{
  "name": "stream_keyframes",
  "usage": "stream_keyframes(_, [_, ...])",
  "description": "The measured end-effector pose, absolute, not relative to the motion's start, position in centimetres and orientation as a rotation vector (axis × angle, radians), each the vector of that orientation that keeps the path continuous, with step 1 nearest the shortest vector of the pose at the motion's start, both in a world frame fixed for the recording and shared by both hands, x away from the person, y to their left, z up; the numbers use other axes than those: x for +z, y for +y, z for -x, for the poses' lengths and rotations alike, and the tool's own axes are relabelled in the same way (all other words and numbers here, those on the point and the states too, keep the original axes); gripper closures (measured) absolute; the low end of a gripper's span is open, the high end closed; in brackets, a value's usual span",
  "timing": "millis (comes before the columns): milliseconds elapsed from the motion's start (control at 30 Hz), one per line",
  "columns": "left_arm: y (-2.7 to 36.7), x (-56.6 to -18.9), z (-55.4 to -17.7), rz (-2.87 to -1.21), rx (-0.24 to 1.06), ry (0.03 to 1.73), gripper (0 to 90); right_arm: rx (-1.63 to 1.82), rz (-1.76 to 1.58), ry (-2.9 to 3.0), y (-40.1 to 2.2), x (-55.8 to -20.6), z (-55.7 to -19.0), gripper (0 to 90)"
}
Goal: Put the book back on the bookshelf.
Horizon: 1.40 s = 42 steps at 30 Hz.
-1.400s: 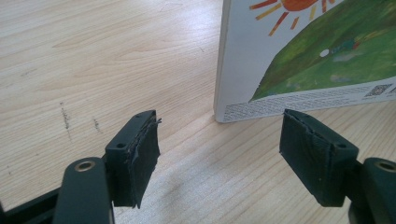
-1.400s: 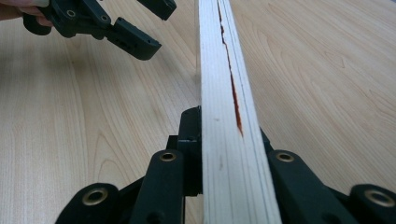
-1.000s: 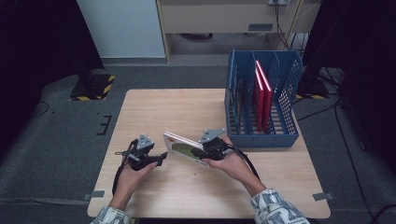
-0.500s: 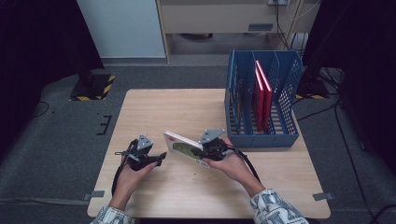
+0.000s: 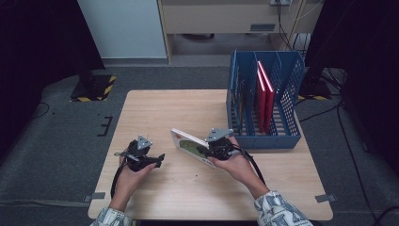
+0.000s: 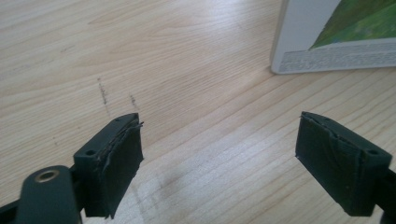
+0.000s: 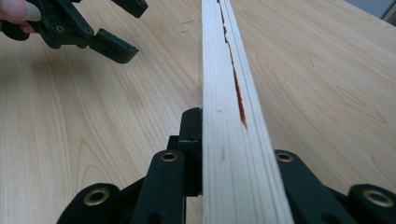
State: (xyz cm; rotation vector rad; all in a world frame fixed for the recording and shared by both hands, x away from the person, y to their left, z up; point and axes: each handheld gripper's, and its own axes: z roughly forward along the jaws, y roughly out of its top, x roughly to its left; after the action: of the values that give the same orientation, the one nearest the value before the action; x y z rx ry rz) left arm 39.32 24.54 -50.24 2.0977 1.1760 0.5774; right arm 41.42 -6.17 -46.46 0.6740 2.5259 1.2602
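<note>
Toward the tabletop's (image 5: 155, 108) left: left tongs (image 5: 159, 159), jaws apart with nothing between them, having just been opening; they rest low over bare wood in the left gripper view, well short of the book's corner.

Centre: one thin book (image 5: 188, 143) with a white border and green cover picture, tilted up off the wood, its near edge clamped in the right tongs (image 5: 203, 151) (the right gripper view shows both jaws pressed flat against its sides).

Right: blue slotted rack (image 5: 244, 94), red books (image 5: 263, 89) standing upright in one compartment.

Risk, as judged: held by one edge alone, the book could pivot or slip in the tongs, or catch on a rack divider if carried in askew.

Surface: pale wood grain, a few faint scuffs. Room: grey floor, dark surroundings, hazard-striped base at far left.
</note>
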Motion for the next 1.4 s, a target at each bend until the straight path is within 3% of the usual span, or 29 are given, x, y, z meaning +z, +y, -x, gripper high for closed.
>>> stream_keyframes(467, [25.2,-50.6,-39.7,-2.08,0.526,1.248,4.9,1.281,-0.709,2.491,-6.9,-45.9,-41.2,75.7])
stream_keyframes(1400, [26.1,-51.5,-40.1,-2.116,0.517,1.325,5.0,1.299,-0.771,2.437,-12.1,-44.6,-37.9,75.7])
